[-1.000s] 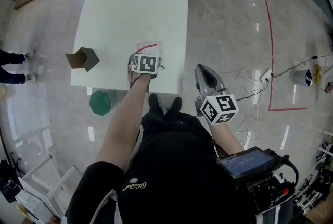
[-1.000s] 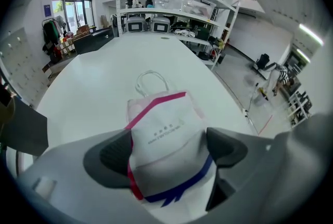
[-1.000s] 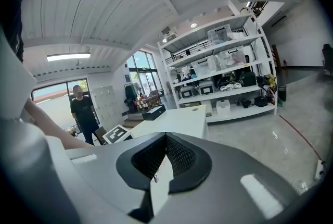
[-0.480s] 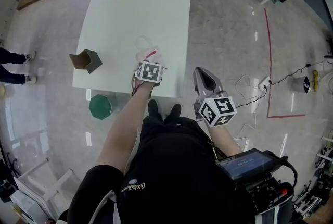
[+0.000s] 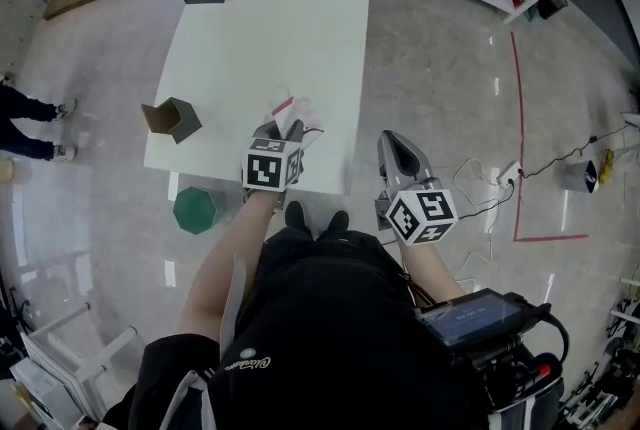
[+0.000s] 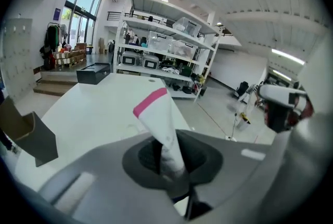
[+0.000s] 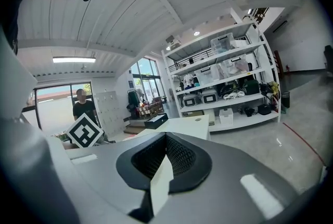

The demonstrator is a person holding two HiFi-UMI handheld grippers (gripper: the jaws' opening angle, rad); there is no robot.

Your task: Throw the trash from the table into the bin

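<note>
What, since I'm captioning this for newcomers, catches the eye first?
The left gripper, shut on a white wrapper with a pink stripe, above the table's near edge. The green bin stands on the floor by that edge, and the right gripper, off the table, pinches a white scrap.
</note>
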